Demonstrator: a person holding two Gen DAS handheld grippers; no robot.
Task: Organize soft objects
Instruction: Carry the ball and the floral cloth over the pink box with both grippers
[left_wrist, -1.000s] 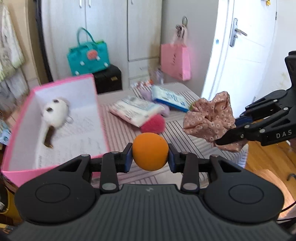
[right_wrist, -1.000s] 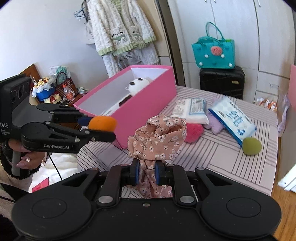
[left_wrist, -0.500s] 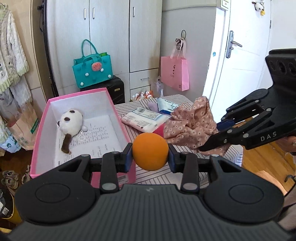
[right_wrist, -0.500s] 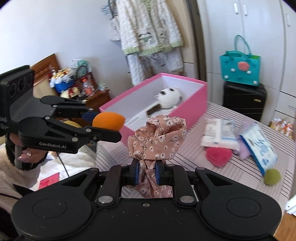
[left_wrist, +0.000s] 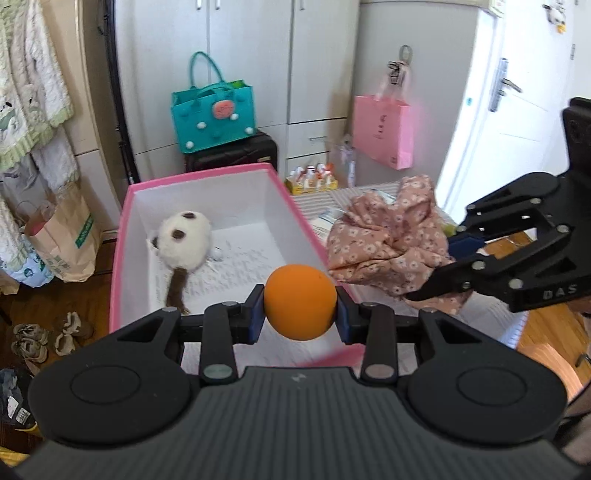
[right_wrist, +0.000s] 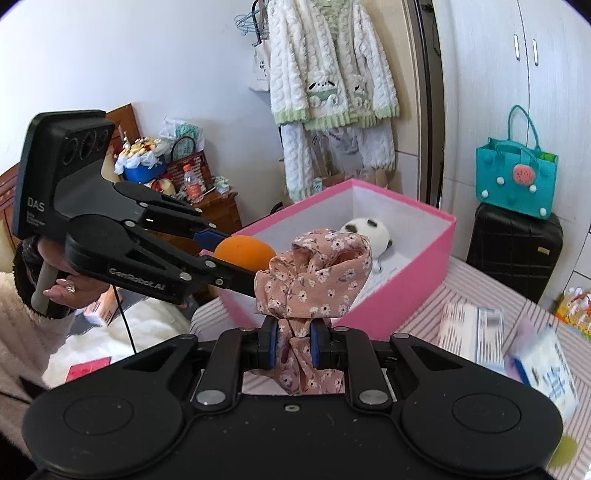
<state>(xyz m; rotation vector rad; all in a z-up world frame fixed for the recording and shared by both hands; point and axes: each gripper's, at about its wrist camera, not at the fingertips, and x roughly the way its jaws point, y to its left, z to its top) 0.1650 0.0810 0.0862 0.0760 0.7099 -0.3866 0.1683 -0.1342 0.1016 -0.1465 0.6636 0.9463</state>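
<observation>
Pink box (left_wrist: 125, 236) on striped table (right_wrist: 480, 288)

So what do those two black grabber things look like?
Both are black plastic. The left gripper has blue pads, silver rivets, white "DAS" and "GenRobot.AI" lettering, a thin black cable, and a pale handle. The right gripper looks the same, with "DAS". The left hand has a fluffy white sleeve.

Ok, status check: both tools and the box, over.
Left tool shut on orange ball, over pink box. Right tool shut on floral cloth, beside the box. Panda plush already inside. Nothing blocking the opening.
</observation>
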